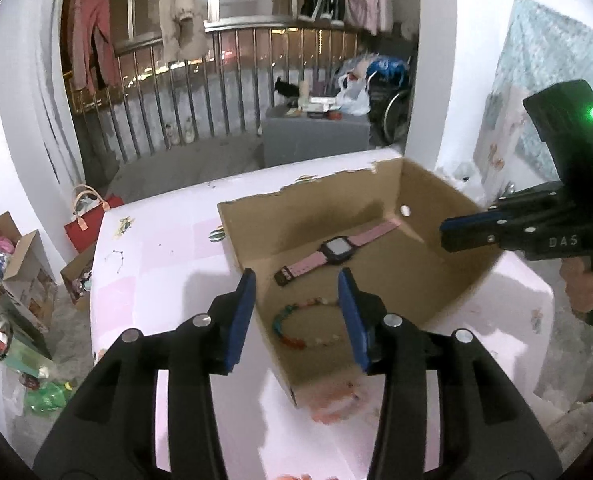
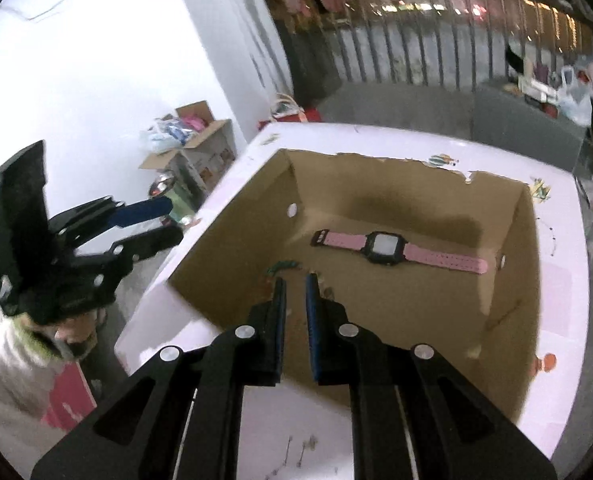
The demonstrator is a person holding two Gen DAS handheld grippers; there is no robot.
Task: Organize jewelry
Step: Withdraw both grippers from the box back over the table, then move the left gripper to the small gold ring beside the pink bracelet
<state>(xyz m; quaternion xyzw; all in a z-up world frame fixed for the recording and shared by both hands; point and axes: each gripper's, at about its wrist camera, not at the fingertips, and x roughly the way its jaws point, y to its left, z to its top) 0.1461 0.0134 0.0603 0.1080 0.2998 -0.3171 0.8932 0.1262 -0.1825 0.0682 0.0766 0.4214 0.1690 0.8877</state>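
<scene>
Our left claw (image 1: 296,316) hangs with jaws apart and nothing between them; the beaded bracelet (image 1: 302,326) lies just below it on the floor of the cardboard box (image 1: 448,204). Beyond it lies the pink watch (image 1: 338,250). Our right claw (image 2: 295,300) is pinched nearly closed, empty, above the box.

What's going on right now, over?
Left gripper jaws open, empty. Right gripper shut, empty. Watch and bracelet in box. Nothing blocking.
</scene>
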